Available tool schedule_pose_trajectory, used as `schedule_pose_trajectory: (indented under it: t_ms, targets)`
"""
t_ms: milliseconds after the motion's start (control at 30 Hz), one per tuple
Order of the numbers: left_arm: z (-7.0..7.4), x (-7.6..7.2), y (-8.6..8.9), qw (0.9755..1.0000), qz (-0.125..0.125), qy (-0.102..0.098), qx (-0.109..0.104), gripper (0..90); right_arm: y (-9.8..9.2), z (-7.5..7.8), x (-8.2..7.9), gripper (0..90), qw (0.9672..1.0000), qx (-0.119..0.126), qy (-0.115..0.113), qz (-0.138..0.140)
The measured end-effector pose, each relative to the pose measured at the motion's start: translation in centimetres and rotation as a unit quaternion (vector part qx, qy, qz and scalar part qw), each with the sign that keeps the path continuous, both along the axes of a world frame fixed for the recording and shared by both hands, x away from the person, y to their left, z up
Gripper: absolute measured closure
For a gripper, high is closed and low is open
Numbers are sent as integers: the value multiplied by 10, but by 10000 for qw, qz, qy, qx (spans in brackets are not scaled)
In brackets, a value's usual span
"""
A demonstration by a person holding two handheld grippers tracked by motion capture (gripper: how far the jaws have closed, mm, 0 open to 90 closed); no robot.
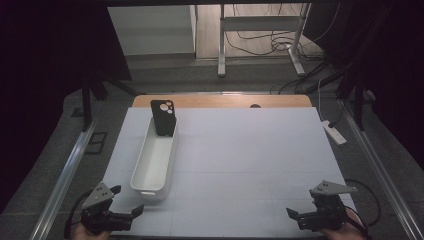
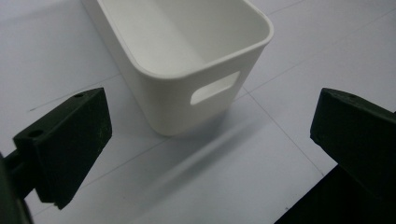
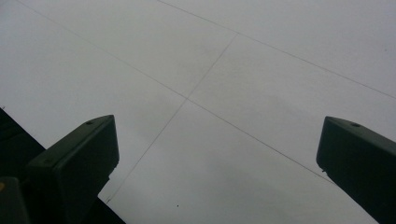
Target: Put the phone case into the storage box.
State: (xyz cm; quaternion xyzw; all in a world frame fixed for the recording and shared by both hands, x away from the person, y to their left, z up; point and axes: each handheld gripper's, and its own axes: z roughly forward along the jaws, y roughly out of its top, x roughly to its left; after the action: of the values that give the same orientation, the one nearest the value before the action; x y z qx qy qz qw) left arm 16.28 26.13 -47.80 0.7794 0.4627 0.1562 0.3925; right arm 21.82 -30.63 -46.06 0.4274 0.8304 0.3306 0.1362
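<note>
High view: white bin (image 1: pixel 154 162) just beside left hand-held gripper (image 1: pixel 126 200), apart.

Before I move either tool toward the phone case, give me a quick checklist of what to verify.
1. Left tool open, nothing held: ok.
2. Right tool open, nothing held: ok.
3. Phone case leans at the far end of the white bin, its top above the rim: ok.
4. Bin upright on the white table: ok.
5. Table between the right tool and the bin bare: ok.
6. How firmly the case sits: cannot tell.
</note>
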Motion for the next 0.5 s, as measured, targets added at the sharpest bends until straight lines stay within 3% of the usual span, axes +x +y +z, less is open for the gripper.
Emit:
schedule_pose_trajectory:
  t_ms: [500]
  targets:
    - [-13, -7, 0, 9998, 71, 166, 72, 0, 1, 0, 0, 0, 10000, -14, 7, 7]
